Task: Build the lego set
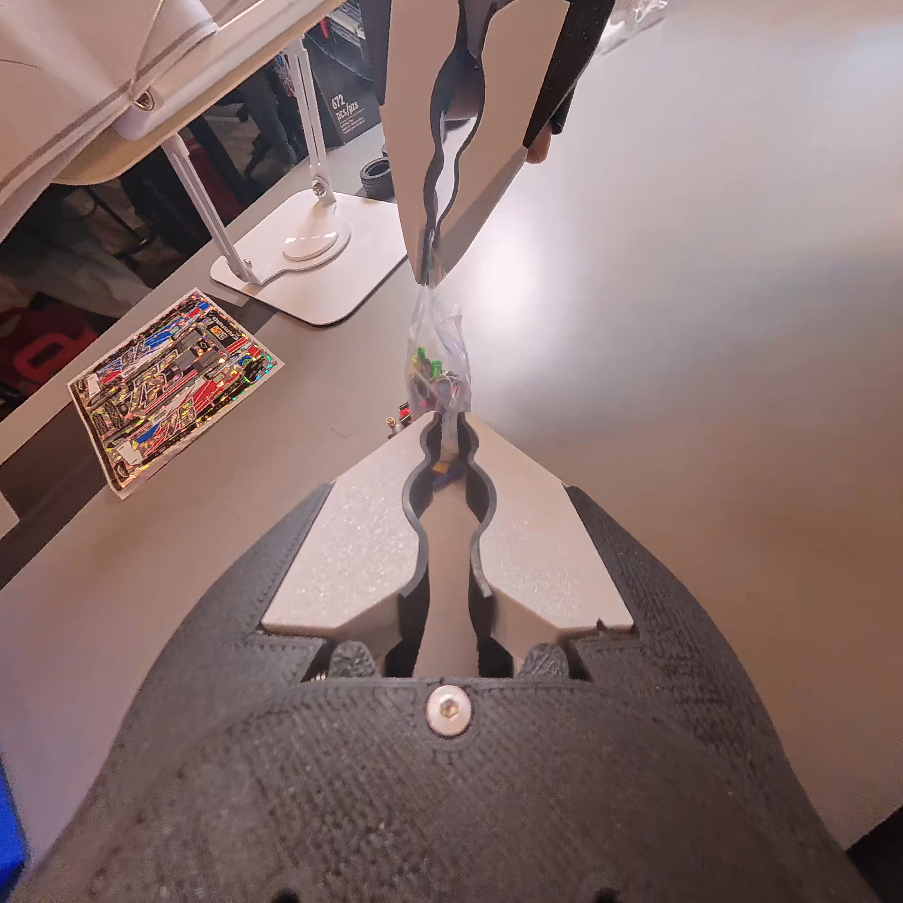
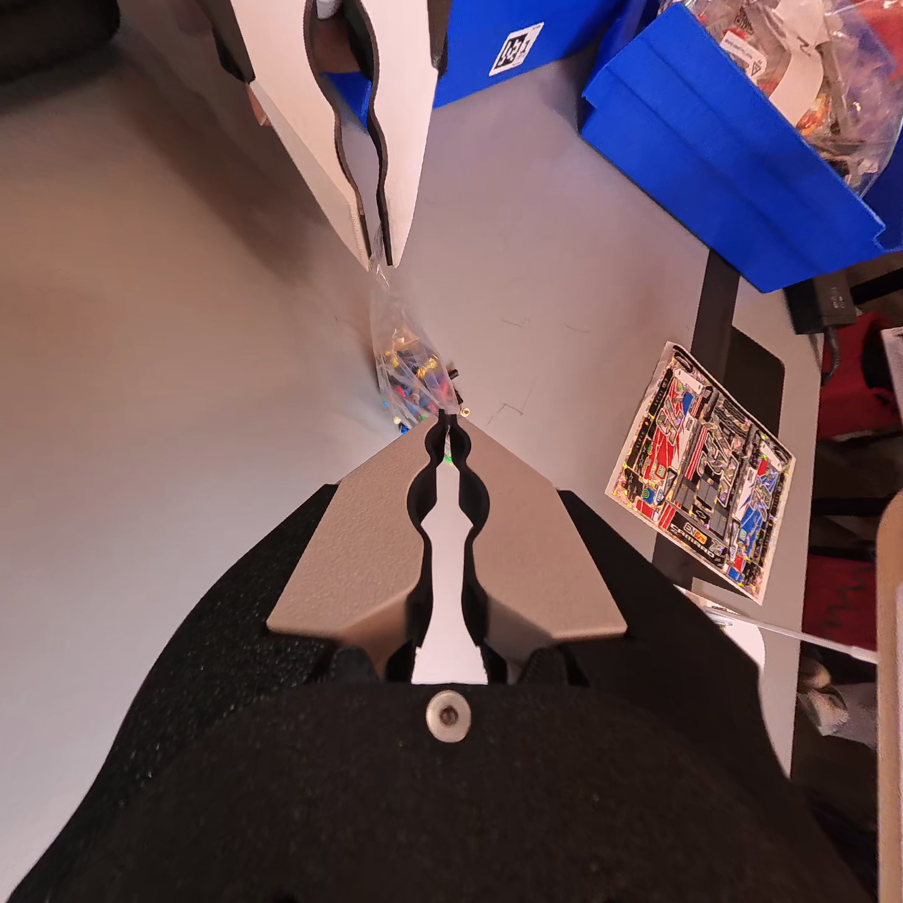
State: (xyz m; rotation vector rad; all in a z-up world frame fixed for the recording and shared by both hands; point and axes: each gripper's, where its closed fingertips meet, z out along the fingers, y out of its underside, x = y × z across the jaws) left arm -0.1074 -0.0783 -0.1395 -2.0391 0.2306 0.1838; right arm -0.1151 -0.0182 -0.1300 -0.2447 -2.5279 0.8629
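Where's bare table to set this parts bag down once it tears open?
Bare table stretches wide on the side of the parts bag away from the sticker sheet. The strip between bag and sheet is narrower, with loose pieces there. Blue bins crowd the far corner; the stand base crowds beyond the sheet.

Grey table [image 1: 684, 342], white lamp stand [image 1: 312, 254], blue bins [image 2: 723, 161]
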